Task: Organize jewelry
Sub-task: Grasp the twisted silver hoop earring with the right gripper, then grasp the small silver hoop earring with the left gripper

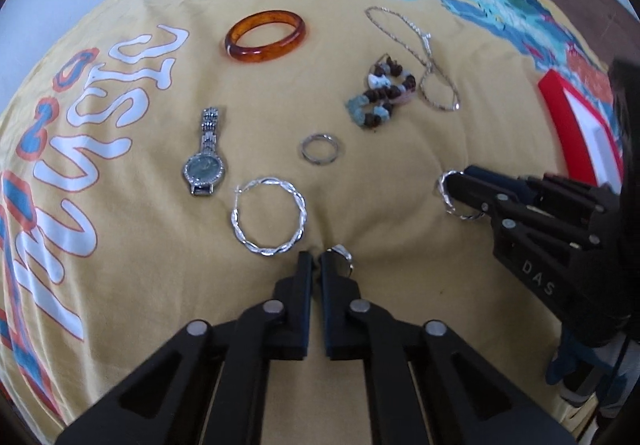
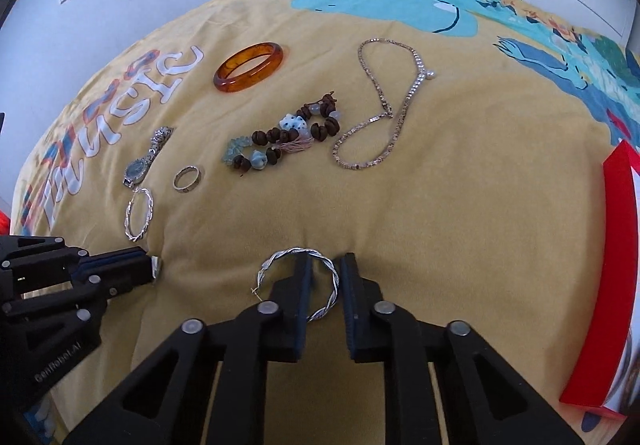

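Nearest the left wrist camera, the left gripper (image 1: 316, 259) has its fingers (image 1: 304, 277) drawn almost together, a small silver ring (image 1: 344, 257) lying against the outer side of the right-hand finger; whether the ring is actually pinched cannot be told. Nearest the right wrist camera, the right gripper (image 2: 326, 265) has its fingers (image 2: 352, 285) spread, straddling one side of a twisted silver hoop earring (image 2: 304, 281) that rests on the yellow printed bedspread (image 2: 460, 205); no pinch is visible. Just beyond the left gripper lies a second twisted hoop earring (image 1: 268, 217), with a silver wristwatch (image 1: 205, 157) beside it and a plain silver band ring (image 1: 320, 149) a little further on. Beyond these sits a beaded bracelet (image 1: 382, 95) of brown and pale blue beads, touching or nearly touching a silver chain necklace (image 1: 420, 53) looped beside it. Furthest among the jewelry lies an amber bangle (image 1: 266, 37), well apart from the others. At the right edge stands a red box (image 2: 604, 285).
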`<state>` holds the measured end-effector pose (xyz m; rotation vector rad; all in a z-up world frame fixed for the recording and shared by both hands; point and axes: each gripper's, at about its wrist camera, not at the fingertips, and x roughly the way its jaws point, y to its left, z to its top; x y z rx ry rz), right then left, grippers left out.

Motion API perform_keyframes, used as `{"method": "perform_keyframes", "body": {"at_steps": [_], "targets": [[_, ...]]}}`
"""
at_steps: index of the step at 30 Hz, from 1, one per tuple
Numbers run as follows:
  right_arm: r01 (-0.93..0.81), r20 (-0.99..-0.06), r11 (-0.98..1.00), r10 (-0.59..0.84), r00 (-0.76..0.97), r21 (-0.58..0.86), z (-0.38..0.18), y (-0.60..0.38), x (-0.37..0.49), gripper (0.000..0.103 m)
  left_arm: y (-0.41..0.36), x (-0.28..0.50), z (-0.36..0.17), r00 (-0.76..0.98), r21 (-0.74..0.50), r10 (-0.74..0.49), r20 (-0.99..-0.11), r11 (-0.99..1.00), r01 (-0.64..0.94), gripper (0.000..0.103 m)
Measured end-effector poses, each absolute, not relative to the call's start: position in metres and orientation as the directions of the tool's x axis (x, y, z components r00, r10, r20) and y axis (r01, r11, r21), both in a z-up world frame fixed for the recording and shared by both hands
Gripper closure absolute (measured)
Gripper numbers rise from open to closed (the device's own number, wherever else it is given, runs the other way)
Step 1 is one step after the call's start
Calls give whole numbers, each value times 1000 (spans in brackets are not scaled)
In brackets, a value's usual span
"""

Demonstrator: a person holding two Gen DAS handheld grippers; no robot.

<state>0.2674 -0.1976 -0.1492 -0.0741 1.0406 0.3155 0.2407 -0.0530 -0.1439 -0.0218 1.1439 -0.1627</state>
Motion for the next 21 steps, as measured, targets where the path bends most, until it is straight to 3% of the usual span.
{"method": "perform_keyframes", "body": {"at_steps": [21], "targets": [[-185, -831, 974, 211, 515, 133, -111, -237, 213, 96, -30, 231, -126, 410, -237, -241, -880, 970, 60, 100]]}}
